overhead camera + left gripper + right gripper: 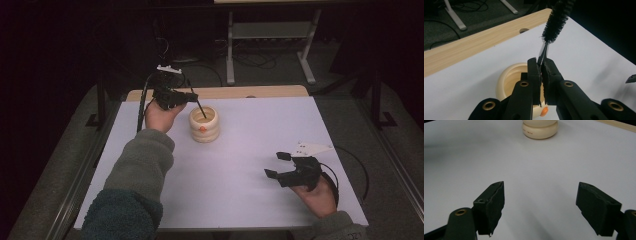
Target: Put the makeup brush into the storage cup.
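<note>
high view shows the white desk [240, 165] with a wooden strip along its far edge, and on it, toward the far left, a cream ribbed cup [204, 124] with a small orange spot [202, 128] low on its side. the left gripper [187, 96] hovers just beside the cup's rim, tipped toward it, its jaws clenched on the thin wire stem of a black bottle brush [555, 21]. in the high view the brush slants down into the cup's mouth, while the left gripper view looks along the stem past the bristles, the cup's open rim just below the jaws. the right gripper [278, 165] rests low near the desk's front right, well apart from the cup, its jaws released and nothing between them.

the step in hand looks like scrubbing the cup's inside. to do it well, keep the pinch firm on the stem, since thin wire can twist or slip between the pads, and work the bristles round the inner wall without levering on the rim, which could tip the unsteadied cup. bringing the right jaws in to brace the cup's side would likely help.
</note>
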Demonstrator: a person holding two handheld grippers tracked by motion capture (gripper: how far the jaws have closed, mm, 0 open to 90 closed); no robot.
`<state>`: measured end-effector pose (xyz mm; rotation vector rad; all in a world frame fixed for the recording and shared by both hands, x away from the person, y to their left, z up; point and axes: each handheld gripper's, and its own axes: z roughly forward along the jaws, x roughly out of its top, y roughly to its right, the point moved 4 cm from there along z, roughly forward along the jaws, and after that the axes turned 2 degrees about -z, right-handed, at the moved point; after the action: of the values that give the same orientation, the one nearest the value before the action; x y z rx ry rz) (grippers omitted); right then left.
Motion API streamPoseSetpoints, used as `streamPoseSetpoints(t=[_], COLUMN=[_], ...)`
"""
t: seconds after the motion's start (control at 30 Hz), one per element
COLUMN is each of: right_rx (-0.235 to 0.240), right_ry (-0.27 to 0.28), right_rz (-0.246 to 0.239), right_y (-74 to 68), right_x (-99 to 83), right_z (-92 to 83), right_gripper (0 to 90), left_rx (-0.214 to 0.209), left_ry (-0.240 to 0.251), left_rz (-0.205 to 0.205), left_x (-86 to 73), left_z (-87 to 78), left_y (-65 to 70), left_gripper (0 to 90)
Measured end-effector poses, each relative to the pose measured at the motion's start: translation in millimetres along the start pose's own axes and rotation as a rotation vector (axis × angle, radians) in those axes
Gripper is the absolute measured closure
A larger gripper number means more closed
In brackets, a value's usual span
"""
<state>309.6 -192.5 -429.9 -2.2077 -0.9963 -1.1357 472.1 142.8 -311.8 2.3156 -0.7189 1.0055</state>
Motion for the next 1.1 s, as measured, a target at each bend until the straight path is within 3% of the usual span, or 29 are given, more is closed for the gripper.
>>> streamPoseSetpoints(t=[1.1], right_rx=[0.004], right_ry=[0.0], right_rz=[-0.001], right_y=[-0.2], right_x=[0.1], right_z=[0.3], right_gripper=[21.9], left_rx=[-0.009], left_ry=[-0.032], left_rz=[-0.008], left_x=[-14.9], left_z=[12.3], left_y=[-4.6], left_gripper=[85.7])
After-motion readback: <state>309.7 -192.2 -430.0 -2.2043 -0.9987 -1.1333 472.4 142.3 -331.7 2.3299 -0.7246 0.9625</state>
